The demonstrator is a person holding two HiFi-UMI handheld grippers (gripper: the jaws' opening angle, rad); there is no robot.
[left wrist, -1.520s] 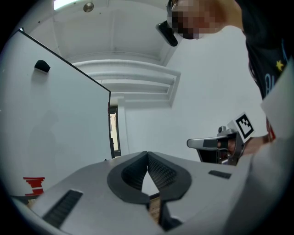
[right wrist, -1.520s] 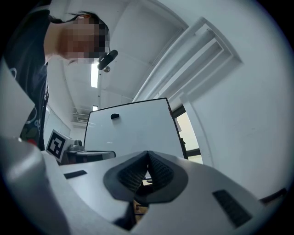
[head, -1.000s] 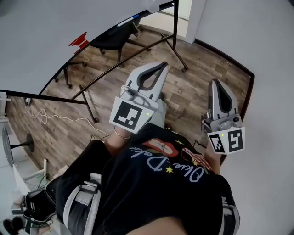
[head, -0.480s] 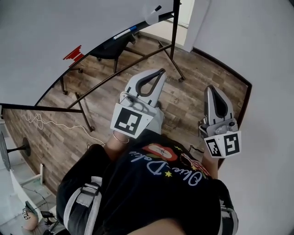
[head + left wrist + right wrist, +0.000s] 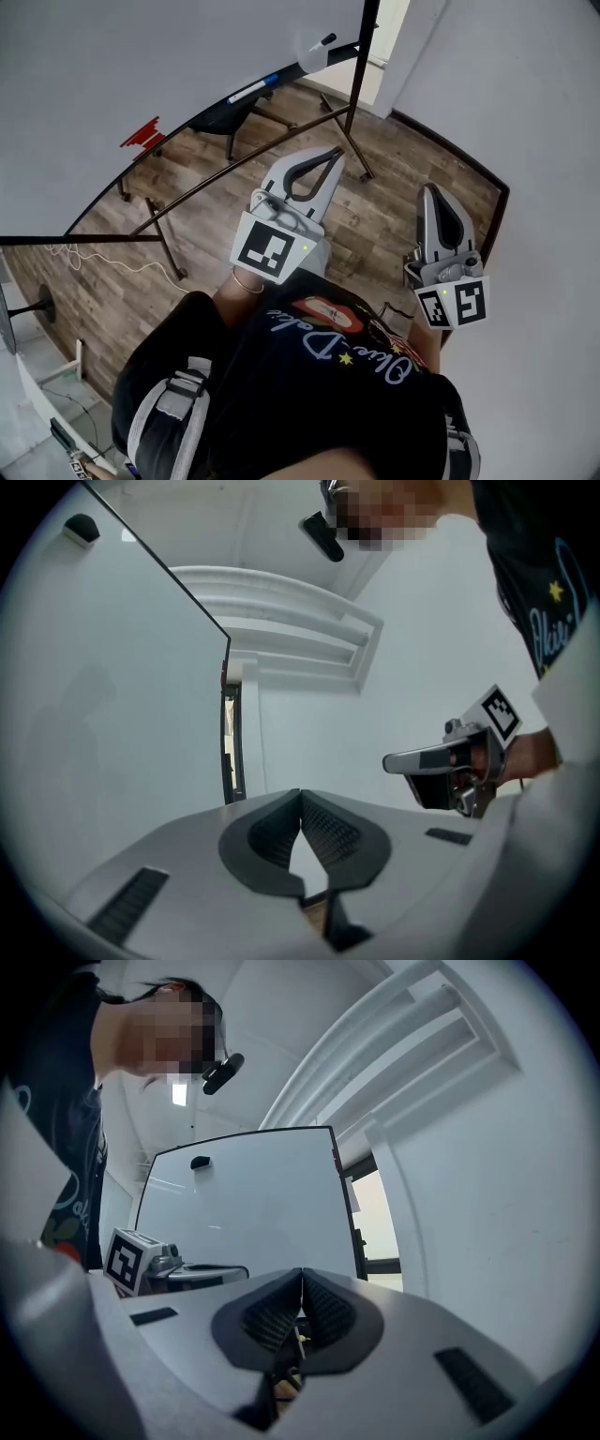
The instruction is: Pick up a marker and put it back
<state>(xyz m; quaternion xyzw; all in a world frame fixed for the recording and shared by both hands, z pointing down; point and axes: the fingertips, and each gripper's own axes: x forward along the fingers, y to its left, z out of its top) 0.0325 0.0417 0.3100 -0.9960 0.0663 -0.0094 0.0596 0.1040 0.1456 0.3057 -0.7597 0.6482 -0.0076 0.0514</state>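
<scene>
A white marker with a blue cap (image 5: 251,91) lies on the ledge of the whiteboard (image 5: 141,56) at the upper left of the head view. Further right on the ledge is a white object with a black end (image 5: 319,49), and to the left a red item (image 5: 141,133). My left gripper (image 5: 335,153) (image 5: 300,794) is shut and empty, pointing level toward the board's right end. My right gripper (image 5: 430,190) (image 5: 301,1274) is shut with nothing in it, out to the right near the wall. Both are well short of the marker.
The whiteboard's black stand legs (image 5: 352,141) spread over the wood floor. A dark chair (image 5: 225,117) sits under the board and a white cable (image 5: 94,258) trails at left. A white wall (image 5: 544,141) runs along the right, with a doorway (image 5: 384,1213) beyond.
The person has stepped forward, carrying both grippers toward the whiteboard's right end; the board and ledge sit nearer in view. Both jaws stay shut and empty.
</scene>
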